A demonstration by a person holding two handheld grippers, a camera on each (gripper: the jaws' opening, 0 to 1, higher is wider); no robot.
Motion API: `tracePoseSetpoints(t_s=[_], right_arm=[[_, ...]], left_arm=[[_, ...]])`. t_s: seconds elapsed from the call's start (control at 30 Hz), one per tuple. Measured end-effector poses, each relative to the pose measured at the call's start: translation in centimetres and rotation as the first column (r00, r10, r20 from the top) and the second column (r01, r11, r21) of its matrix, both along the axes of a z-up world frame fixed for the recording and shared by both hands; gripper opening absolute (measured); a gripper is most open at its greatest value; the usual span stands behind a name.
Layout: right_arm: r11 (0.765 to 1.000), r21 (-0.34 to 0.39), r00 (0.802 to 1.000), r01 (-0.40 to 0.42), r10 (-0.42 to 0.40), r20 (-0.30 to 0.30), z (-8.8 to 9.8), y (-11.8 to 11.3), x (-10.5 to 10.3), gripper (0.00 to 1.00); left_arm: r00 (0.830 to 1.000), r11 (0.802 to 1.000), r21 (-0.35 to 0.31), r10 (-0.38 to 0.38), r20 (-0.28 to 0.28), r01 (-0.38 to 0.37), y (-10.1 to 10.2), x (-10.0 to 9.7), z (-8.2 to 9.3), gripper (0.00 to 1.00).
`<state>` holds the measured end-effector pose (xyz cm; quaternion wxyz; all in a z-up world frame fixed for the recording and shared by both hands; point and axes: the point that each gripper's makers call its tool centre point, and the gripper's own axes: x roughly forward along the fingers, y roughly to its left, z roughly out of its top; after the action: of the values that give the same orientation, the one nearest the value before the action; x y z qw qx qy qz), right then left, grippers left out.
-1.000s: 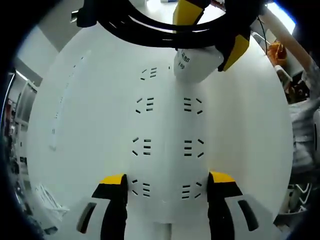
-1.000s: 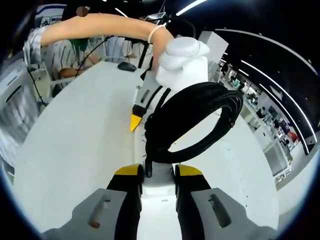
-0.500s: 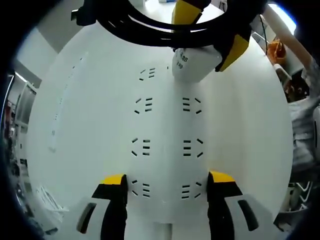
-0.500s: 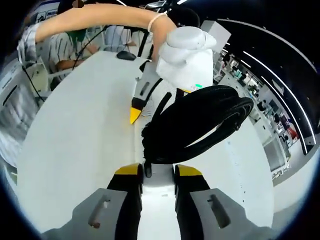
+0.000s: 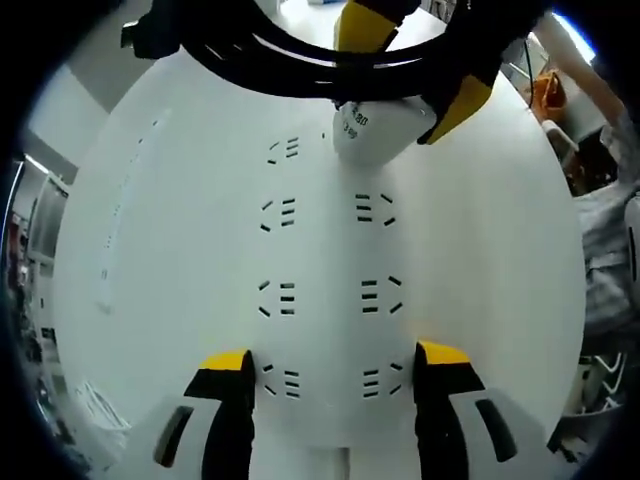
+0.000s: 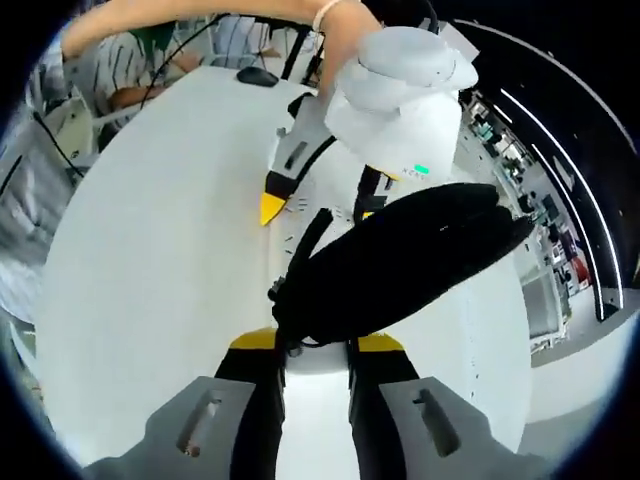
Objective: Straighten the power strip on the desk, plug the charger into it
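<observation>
A white power strip (image 5: 330, 260) with two rows of sockets lies on the white desk (image 5: 160, 250), running away from me in the left gripper view. My left gripper (image 5: 335, 368) is shut on its near end, one yellow-tipped jaw on each side. At the far right socket, my right gripper (image 5: 410, 60) holds a white charger (image 5: 375, 130), whose black coiled cable (image 5: 300, 65) hangs over the strip's far end. In the right gripper view, the right gripper (image 6: 315, 350) is shut on the charger (image 6: 315, 378). The cable (image 6: 400, 260) bulges above it, hiding most of the strip (image 6: 300, 212).
The desk (image 6: 150, 260) stretches wide to the left. A black mouse (image 6: 258, 75) lies at its far end beside a seated person in a striped shirt (image 6: 130, 75). A bare arm (image 6: 200, 15) reaches to the left gripper (image 6: 320, 205). Office shelving lies beyond the desk's right edge.
The right gripper view has tipped forward, so the cable coil looks flatter and the left gripper looms larger. The charger stays at the same far right socket; the left gripper's hold is unchanged.
</observation>
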<state>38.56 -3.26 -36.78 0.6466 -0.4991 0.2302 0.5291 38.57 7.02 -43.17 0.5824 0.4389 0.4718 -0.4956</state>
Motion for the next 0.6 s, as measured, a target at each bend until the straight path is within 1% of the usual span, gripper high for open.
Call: tracePoseSetpoints(t_s=[0.07,0.17,0.23,0.33,0.43,0.5,0.6], right_arm=[[1.0,-0.031,1.0,0.004,-0.005,-0.023,-0.09,0.19,0.13,0.22],[0.999,-0.046,0.998,0.015,-0.017,-0.062,-0.13,0.18,0.45,0.22],[0.999,-0.049,0.996,0.024,-0.028,-0.086,-0.17,0.14,0.62,0.22],[0.999,-0.047,0.994,0.028,-0.032,-0.102,-0.27,0.13,0.53,0.22],[0.999,-0.036,0.993,0.033,-0.037,-0.115,-0.37,0.1,0.36,0.22],[0.998,-0.042,0.993,0.038,-0.043,-0.114,-0.44,0.17,0.39,0.22],[0.995,-0.093,0.997,0.038,-0.045,-0.069,-0.74,-0.09,0.41,0.22]], left_arm=[[1.0,1.0,0.006,-0.008,-0.002,0.008,0.02,-0.01,-0.01,0.63],[1.0,1.0,-0.006,-0.015,-0.002,0.015,0.09,0.03,0.0,0.63],[1.0,1.0,-0.023,-0.021,-0.001,0.021,0.11,0.04,0.0,0.63],[1.0,0.999,-0.047,-0.028,0.0,0.028,0.04,0.05,-0.02,0.64],[1.0,0.999,-0.041,-0.031,0.001,0.031,-0.09,0.05,-0.05,0.64],[0.999,0.999,-0.029,-0.035,-0.001,0.035,-0.15,0.05,-0.06,0.64],[0.999,0.999,-0.014,-0.041,-0.006,0.041,-0.19,0.06,-0.08,0.64]])
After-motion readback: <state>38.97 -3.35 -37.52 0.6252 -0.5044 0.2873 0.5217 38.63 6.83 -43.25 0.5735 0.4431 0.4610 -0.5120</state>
